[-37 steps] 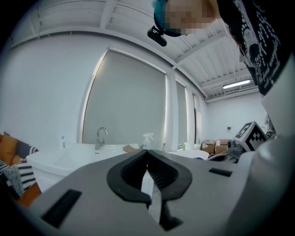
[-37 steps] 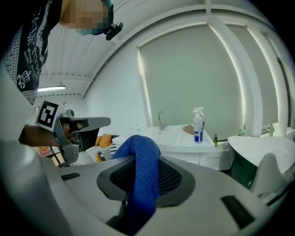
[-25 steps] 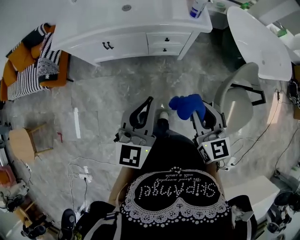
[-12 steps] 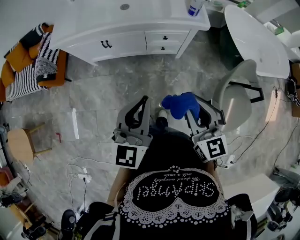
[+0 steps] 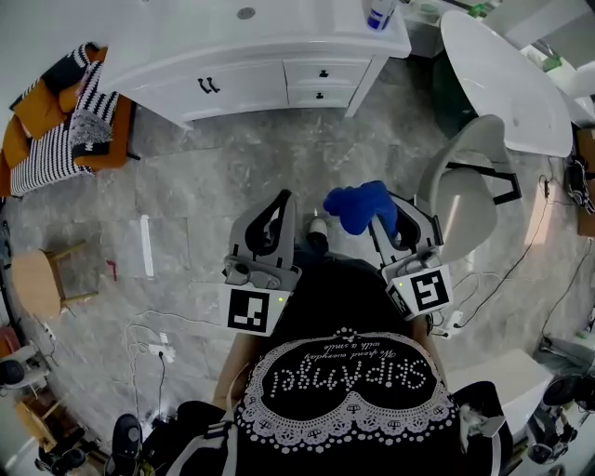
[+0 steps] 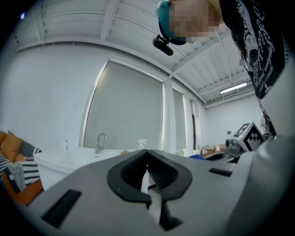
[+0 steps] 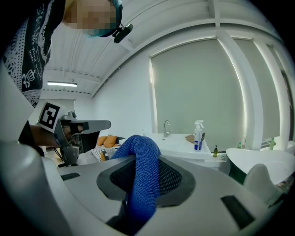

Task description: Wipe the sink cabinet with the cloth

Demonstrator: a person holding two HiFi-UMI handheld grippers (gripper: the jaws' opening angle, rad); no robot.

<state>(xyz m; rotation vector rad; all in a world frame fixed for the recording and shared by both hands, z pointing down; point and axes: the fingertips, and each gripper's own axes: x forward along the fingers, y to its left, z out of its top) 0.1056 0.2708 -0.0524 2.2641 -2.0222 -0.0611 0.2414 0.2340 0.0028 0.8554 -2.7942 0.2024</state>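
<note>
Two grippers are held out low over a grey marbled floor [image 5: 232, 186], close to the person's black top. At the far left of the head view an orange seat with striped cushions [image 5: 56, 139] stands against the wall, and a small wooden stool [image 5: 37, 284] sits below it.

The left gripper [image 5: 286, 197] points forward. In its own view the left gripper [image 6: 147, 154] is clenched, its jaws meeting at the tips with nothing between them. Its marker cube [image 5: 256, 310] faces up by the person's waist.

Across the floor, well apart from both grippers, stands the white sink cabinet [image 5: 251, 79] with dark handles on its doors and drawers. A spray bottle [image 5: 378, 13] stands near the right end of its top surface. The left gripper view shows the cabinet [image 6: 69, 161] with its faucet [image 6: 100, 142] ahead.

The right gripper [image 5: 389, 223] grasps the blue cloth [image 5: 361, 206], which bunches out ahead of its tips, above the floor and touching no part of the cabinet. In the right gripper view the cloth [image 7: 143, 184] is pinched between the jaws of the gripper [image 7: 146, 159] and humps up over them, with the cabinet [image 7: 179, 145] and the bottle [image 7: 198, 135] beyond.

To the right stands a white chair [image 5: 469, 191], and past it a white rounded top [image 5: 507, 79].
</note>
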